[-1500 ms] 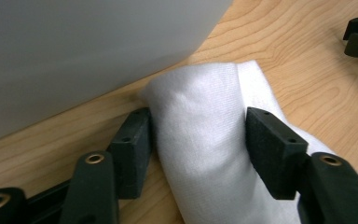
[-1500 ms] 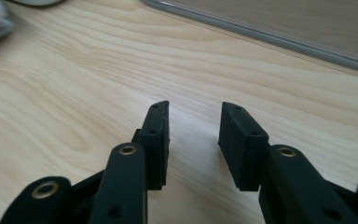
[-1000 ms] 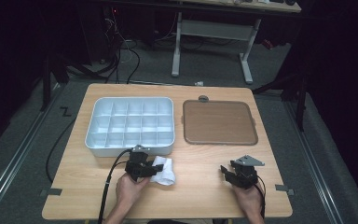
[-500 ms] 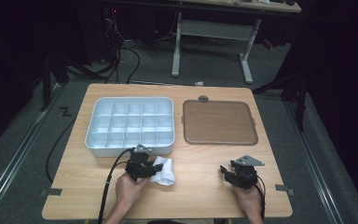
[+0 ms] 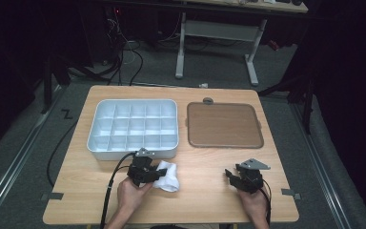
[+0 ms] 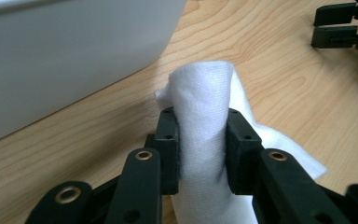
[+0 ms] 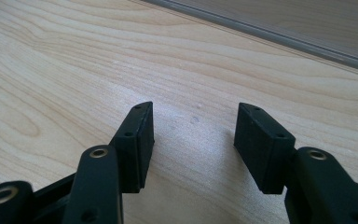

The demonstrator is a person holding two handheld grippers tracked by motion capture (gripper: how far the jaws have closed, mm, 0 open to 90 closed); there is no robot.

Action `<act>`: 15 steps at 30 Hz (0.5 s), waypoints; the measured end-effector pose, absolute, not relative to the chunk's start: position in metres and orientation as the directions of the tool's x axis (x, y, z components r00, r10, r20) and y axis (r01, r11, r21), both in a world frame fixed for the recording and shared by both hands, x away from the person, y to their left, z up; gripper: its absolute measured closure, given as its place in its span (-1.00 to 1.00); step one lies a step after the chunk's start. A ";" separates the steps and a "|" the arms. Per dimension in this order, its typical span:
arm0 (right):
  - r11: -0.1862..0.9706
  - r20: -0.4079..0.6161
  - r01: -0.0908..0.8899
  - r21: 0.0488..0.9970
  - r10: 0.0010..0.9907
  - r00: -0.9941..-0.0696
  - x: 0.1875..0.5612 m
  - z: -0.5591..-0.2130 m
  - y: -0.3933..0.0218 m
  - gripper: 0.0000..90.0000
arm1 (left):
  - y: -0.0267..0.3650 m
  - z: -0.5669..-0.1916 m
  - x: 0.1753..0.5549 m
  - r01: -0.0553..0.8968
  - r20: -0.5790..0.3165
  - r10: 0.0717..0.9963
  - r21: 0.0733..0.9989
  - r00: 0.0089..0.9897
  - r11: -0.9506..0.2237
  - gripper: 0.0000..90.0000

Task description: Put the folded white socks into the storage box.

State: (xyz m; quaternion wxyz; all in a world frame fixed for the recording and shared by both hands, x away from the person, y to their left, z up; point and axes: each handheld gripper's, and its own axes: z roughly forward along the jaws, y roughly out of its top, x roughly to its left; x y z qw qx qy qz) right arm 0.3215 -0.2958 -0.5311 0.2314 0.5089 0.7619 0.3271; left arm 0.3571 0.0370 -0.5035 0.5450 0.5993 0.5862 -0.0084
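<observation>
A crumpled white cloth (image 5: 170,178) lies on the wooden table near its front edge, just in front of the compartment tray. My left gripper (image 5: 158,172) is shut on it. In the left gripper view both pads press a raised fold of the cloth (image 6: 200,88) at the left gripper (image 6: 203,119) tips, and the jaws have just been closing on it. My right gripper (image 5: 229,174) rests low over bare wood at the front right. Its jaws stand open in the right gripper view (image 7: 193,123) with nothing between them.
A white tray (image 5: 132,151) with several empty compartments sits behind the cloth, its wall (image 6: 65,56) close to the left jaws. A brown flat tray (image 5: 224,125) lies to its right. The right gripper (image 6: 340,23) shows far off in the left gripper view.
</observation>
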 end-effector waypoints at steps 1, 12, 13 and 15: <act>0.268 -0.020 0.624 0.734 0.927 -0.375 0.321 -0.531 -0.296 0.06 | 0.037 -0.503 0.357 0.711 -0.650 0.692 0.644 0.314 0.282 0.58; 0.269 -0.020 0.624 0.734 0.927 -0.375 0.322 -0.531 -0.296 0.06 | 0.045 -0.494 0.353 0.702 -0.663 0.678 0.645 0.318 0.302 0.58; 0.269 -0.020 0.624 0.734 0.927 -0.376 0.322 -0.531 -0.296 0.06 | 0.045 -0.494 0.352 0.700 -0.662 0.678 0.647 0.320 0.302 0.58; 0.269 -0.020 0.624 0.734 0.927 -0.376 0.322 -0.531 -0.296 0.06 | 0.046 -0.493 0.352 0.700 -0.664 0.675 0.646 0.321 0.304 0.58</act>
